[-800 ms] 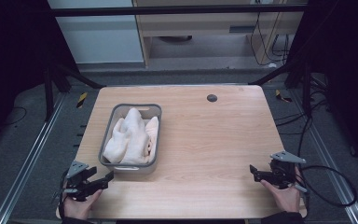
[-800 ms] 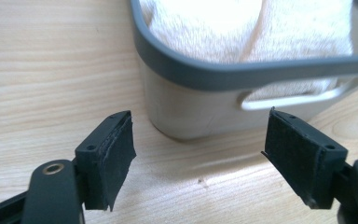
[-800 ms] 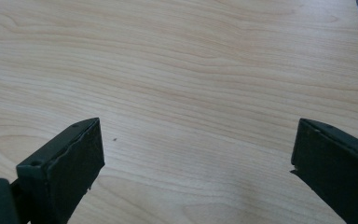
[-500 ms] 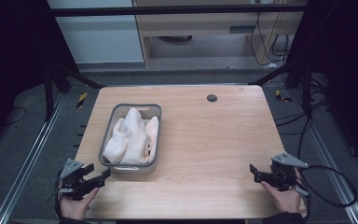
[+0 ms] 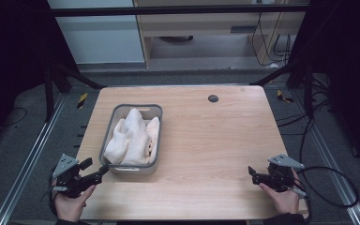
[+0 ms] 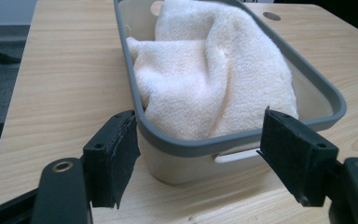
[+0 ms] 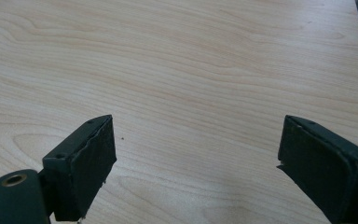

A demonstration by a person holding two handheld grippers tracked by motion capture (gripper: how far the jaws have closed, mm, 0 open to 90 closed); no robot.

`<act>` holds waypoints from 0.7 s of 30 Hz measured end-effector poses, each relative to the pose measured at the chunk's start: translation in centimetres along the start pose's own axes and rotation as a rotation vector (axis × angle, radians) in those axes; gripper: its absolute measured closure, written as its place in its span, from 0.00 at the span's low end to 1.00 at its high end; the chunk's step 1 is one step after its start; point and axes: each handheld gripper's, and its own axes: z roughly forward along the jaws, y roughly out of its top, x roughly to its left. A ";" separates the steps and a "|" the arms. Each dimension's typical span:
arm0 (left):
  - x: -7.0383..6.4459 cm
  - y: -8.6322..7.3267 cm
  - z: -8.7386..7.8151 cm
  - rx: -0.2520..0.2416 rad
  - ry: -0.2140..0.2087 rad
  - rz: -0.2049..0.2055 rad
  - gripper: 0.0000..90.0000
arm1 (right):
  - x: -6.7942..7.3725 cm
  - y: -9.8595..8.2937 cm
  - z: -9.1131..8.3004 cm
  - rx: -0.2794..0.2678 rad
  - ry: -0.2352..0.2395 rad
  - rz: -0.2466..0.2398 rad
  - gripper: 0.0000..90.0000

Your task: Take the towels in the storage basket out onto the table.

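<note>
A grey-rimmed white tray (image 5: 114,115) sits on the left half of the wooden table (image 5: 206,140), with a crumpled cream towel (image 5: 131,136) in it. My left gripper (image 5: 95,166) is open at the table's front left corner, its jaws just short of the tray's near end. In the left gripper view the left gripper (image 6: 203,156) has one jaw on each side of the tray's (image 6: 327,93) near wall, without touching it, and the towel (image 6: 209,70) is heaped above the rim. My right gripper (image 5: 254,174) is open and empty near the front right edge. In its own view the right gripper (image 7: 193,163) is over bare wood.
A small dark round hole (image 5: 213,98) marks the table's far middle. Black frame posts and cables (image 5: 328,173) stand around the table. A cabinet and floor lie beyond the far edge.
My left gripper has drifted slightly to the left near the tray's front end. The right gripper has hardly moved. Both stay open.
</note>
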 end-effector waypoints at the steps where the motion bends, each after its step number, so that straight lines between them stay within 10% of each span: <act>1: 0.0 0.0 0.0 0.000 0.000 0.000 0.30 | 0.1 0.0 0.0 0.003 0.003 0.004 0.12; 21: -0.8 3.5 0.7 0.004 -0.036 0.020 0.30 | 0.2 -0.2 0.0 0.010 -0.002 0.003 0.14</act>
